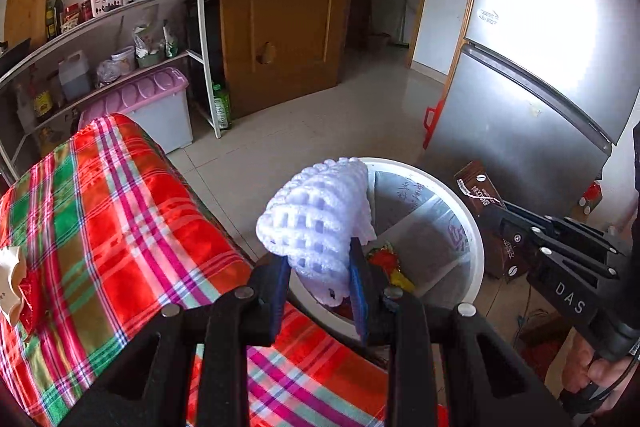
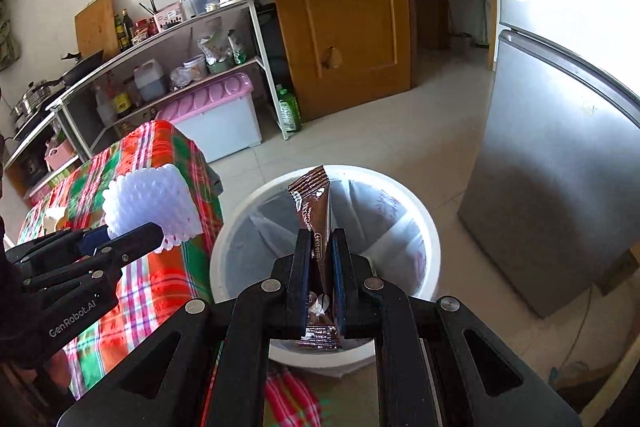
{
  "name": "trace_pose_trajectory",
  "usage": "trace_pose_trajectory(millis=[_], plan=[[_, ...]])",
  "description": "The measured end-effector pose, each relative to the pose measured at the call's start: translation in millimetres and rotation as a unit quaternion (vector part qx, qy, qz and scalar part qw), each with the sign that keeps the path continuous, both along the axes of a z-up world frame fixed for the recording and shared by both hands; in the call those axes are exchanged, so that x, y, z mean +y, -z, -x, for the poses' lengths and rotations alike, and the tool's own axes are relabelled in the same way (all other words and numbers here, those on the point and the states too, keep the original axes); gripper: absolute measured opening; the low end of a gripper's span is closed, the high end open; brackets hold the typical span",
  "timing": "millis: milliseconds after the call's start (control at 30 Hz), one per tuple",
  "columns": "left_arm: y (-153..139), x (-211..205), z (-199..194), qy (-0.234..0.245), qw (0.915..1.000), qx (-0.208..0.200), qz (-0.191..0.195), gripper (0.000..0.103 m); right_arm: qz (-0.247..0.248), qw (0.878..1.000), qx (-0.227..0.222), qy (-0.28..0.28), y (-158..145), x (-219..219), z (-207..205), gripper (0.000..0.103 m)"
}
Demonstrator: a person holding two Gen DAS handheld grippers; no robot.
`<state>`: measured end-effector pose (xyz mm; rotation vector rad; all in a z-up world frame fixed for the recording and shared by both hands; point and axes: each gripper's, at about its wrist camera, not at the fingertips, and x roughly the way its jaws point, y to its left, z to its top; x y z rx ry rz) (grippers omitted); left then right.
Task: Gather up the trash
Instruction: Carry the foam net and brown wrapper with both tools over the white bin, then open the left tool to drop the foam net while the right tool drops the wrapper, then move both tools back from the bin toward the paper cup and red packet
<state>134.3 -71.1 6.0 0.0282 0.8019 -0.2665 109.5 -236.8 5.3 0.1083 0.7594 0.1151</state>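
Observation:
My left gripper [image 1: 318, 259] is shut on a white foam fruit net [image 1: 316, 215], held up over the near rim of a white trash bin [image 1: 474, 227] lined with a grey bag. In the right wrist view that foam net [image 2: 154, 203] hangs over the plaid tablecloth [image 2: 132, 291], left of the bin [image 2: 430, 227]. My right gripper [image 2: 322, 247] is shut on a brown coffee sachet [image 2: 314, 203], upright above the bin's opening. In the left wrist view the right gripper [image 1: 486, 211] shows at the right edge with the sachet [image 1: 478, 187] at its tip, beyond the bin's right rim. Coloured wrappers [image 1: 386, 261] lie in the bin.
A table under a red and green plaid cloth [image 1: 100, 227] stands left of the bin, with a torn pale wrapper [image 1: 12, 279] on it. A silver fridge [image 1: 532, 99] rises to the right. A steel shelf rack [image 2: 168, 39], a pink-lidded storage box [image 2: 216, 119] and a wooden door [image 2: 340, 7] stand behind.

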Motion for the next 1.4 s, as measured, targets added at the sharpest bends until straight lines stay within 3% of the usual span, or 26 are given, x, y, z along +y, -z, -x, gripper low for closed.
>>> trace_pose_trajectory(millis=[367,533,600,700,1400], plan=[[25.7,-23.1,-19.5,0.006,0.9992,0.035,-0.019,0.031,0.008,0.999,0.051,0.008,37.2,-14.5,-24.9,0.01],[30.5,-20.8,-21.2,-0.005,0.9989,0.041,-0.02,0.055,0.015,0.997,0.069,0.011,48.0,-17.1,-32.7,0.014],[29.9,-19.7,-20.9,-0.008,0.999,0.038,-0.022,0.056,0.016,0.997,0.071,0.011,49.6,-18.7,-32.5,0.027],[30.5,-19.5,-21.5,-0.011,0.9989,0.038,-0.024,0.064,0.014,0.997,0.071,0.01,51.1,-19.0,-33.2,0.033],[10.9,16.3,-0.4,-0.041,0.999,0.016,-0.005,0.067,0.011,0.999,0.048,0.0,31.8,-0.6,-16.8,0.039]])
